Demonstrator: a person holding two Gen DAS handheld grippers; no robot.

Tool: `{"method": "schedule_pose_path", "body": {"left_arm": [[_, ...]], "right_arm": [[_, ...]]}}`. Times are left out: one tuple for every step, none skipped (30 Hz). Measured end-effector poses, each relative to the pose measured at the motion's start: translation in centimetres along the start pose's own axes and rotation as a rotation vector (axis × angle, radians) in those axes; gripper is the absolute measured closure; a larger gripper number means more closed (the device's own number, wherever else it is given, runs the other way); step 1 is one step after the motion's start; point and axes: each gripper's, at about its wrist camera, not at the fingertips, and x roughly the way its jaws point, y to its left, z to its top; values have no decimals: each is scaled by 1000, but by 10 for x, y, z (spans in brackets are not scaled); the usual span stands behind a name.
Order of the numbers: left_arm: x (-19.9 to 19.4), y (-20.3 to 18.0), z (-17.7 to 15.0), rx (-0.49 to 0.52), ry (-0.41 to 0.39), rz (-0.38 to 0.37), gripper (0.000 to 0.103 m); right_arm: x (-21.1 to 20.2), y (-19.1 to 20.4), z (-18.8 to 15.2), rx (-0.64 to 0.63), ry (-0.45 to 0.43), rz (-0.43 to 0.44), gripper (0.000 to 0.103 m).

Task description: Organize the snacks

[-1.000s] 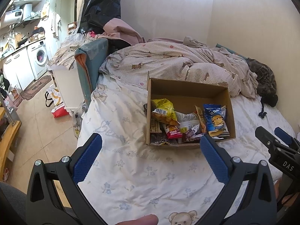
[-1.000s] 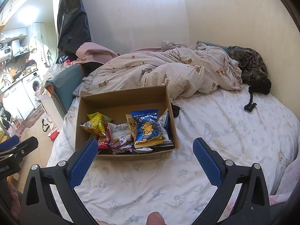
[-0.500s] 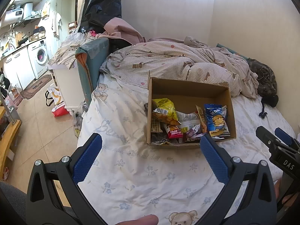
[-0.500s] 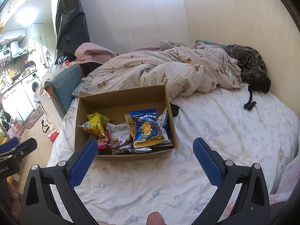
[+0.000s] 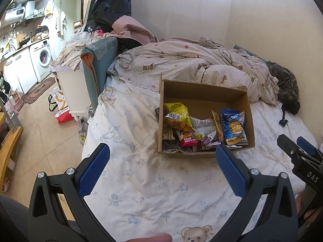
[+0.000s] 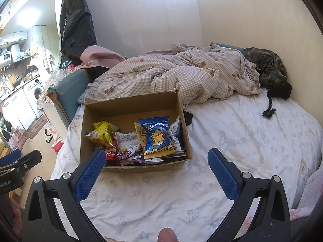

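Note:
An open cardboard box (image 5: 203, 92) stands on the bed and holds several snack packets: a yellow bag (image 5: 177, 115), a blue bag with a cartoon animal (image 5: 233, 127) and a red packet (image 5: 187, 140). The box (image 6: 131, 104) also shows in the right wrist view, with the blue bag (image 6: 158, 137) and the yellow bag (image 6: 103, 133). My left gripper (image 5: 161, 153) is open and empty, hovering just in front of the box. My right gripper (image 6: 156, 157) is open and empty, at the box's near edge.
A rumpled checked duvet (image 5: 191, 66) lies behind the box. A dark camouflage garment (image 6: 266, 70) lies at the back right. The bed's left edge drops to a tiled floor (image 5: 40, 125) with bags, a white cabinet (image 5: 72, 88) and a washing machine (image 5: 43, 58).
Both grippers have moved slightly closer to the box. Both stay open and empty.

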Motion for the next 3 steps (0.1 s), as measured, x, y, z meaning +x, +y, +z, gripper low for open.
{"method": "schedule_pose_path", "body": {"left_arm": [[0, 0, -1, -2, 0, 3, 0], [1, 0, -1, -2, 3, 7, 0], [1, 0, -1, -3, 6, 7, 0]], "right_arm": [[0, 0, 0, 0, 0, -1, 0], [0, 0, 0, 0, -1, 0, 0], [0, 0, 0, 1, -1, 0, 0]]}}
